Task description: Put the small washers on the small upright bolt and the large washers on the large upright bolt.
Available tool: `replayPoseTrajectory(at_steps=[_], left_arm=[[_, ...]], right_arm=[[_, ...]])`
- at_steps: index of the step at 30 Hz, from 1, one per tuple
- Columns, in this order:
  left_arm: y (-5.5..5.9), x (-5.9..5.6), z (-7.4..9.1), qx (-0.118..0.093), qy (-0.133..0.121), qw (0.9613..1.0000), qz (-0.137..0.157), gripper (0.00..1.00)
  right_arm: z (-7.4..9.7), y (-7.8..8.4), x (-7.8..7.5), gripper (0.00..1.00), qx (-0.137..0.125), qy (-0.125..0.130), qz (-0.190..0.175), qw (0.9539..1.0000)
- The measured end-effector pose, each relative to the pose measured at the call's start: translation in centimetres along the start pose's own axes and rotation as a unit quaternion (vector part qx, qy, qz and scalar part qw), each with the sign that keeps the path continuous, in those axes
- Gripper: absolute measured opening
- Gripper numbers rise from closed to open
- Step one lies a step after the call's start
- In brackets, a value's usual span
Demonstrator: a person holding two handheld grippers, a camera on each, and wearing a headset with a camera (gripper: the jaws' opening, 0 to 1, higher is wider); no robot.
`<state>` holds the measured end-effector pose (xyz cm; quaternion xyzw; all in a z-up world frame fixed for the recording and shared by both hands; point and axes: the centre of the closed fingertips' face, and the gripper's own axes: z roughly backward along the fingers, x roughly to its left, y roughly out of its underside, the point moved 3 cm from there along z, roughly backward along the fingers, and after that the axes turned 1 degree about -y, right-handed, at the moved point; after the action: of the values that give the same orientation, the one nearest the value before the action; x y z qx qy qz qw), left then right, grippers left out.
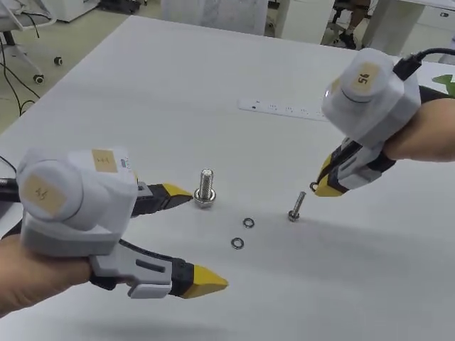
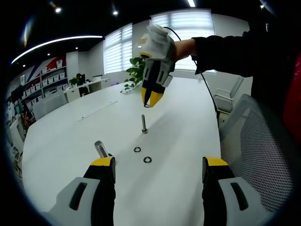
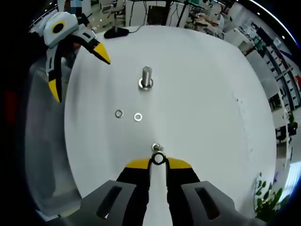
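The large bolt [image 1: 205, 188] [image 3: 146, 77] stands upright on the white table [image 1: 142, 106], and the small bolt [image 1: 296, 207] [image 2: 144, 123] stands to its right. Two washers [image 1: 248, 223] [image 1: 237, 243] lie flat between them, nearer the front. My right gripper [image 1: 321, 188] [image 3: 157, 162] is shut on a small washer [image 3: 158, 158] and hovers just above and to the right of the small bolt [image 3: 156, 148]. My left gripper [image 1: 195, 236] [image 2: 158, 165] is open with nothing between its jaws, one tip close beside the large bolt [image 2: 101, 149].
A white ruler-like strip [image 1: 284, 109] lies on the table beyond the bolts. The table's left edge [image 1: 64, 78] falls away to a floor with cables and chair legs. Bare tabletop spreads in front of the washers [image 2: 137, 149] [image 2: 147, 159].
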<state>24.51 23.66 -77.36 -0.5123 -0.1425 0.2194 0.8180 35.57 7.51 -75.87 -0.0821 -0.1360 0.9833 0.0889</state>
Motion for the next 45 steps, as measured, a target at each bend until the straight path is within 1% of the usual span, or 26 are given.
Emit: replayPoseTrajectory(at_steps=[5,7,9,18,26,29,36,45], left_arm=[[0.3,0.1,-0.1,0.004,0.0,1.0,0.001,0.75],[0.3,0.1,-0.1,0.004,0.001,1.0,0.002,0.75],[0.4,0.1,-0.1,0.005,0.001,1.0,0.002,0.75],[0.7,0.3,-0.2,0.007,0.001,1.0,0.007,0.75],[0.8,0.4,-0.3,0.008,0.001,0.9999,0.009,0.75],[0.8,0.5,-0.3,0.007,0.0,0.9999,0.01,0.75],[0.8,0.6,-0.3,0.006,-0.002,0.9999,0.012,0.75],[0.8,0.6,-0.4,0.006,-0.002,0.9999,0.013,0.75]], right_arm=[[-0.3,-0.5,-0.5,0.13,0.001,0.0,0.005,1.0],[-0.7,-0.5,-0.9,0.13,0.001,-0.004,0.005,1.0],[-1.0,-0.6,-1.0,0.13,0.003,-0.007,0.007,0.9999],[-2.2,-0.4,-1.0,0.13,0.012,-0.021,0.008,0.9997],[-2.8,-0.2,-0.9,0.13,0.017,-0.028,0.008,0.9994],[-3.1,0.0,-1.1,0.13,0.019,-0.029,0.006,0.9994],[-3.6,0.1,-0.8,0.13,0.022,-0.034,0.005,0.9992],[-5.2,0.7,-0.5,0.14,0.03,-0.042,-0.005,0.9987]])
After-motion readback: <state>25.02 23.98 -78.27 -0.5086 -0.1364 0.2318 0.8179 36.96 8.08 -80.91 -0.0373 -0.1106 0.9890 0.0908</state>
